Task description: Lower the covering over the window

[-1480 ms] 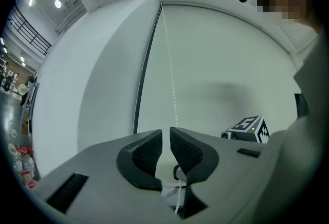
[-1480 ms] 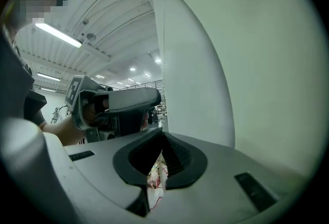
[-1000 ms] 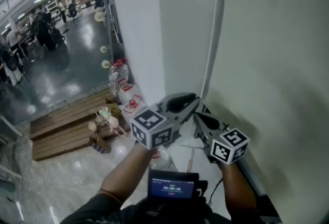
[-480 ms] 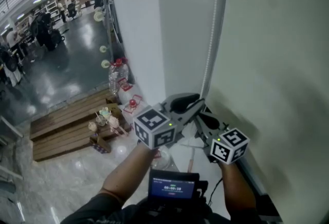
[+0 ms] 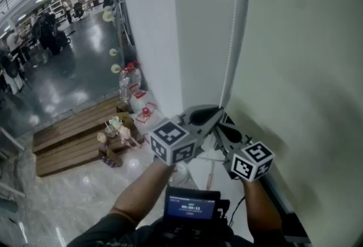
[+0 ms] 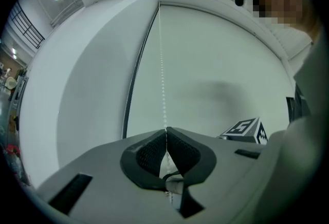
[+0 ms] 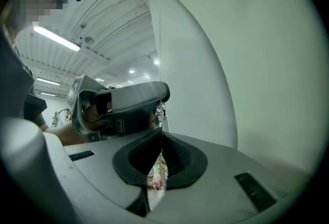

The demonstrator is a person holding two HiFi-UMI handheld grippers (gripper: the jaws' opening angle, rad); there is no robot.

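Blind [image 6: 221,63] has one bead chain [image 6: 162,74], pinched by left tongs [image 6: 165,130]; right tongs [image 7: 162,134] closed, empty.

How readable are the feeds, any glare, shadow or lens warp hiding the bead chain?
Head view: sharp; thin white bead chain faint against the white roller blind, soft shadow there, glare on the glossy floor. Left gripper view: strong fisheye, dark corners, chain clear down to the left gripper, shut on it. Right gripper view: same warp, bright ceiling lights; chain not discernible.

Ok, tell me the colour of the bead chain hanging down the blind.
White. The bead chain shows best in the left gripper view.
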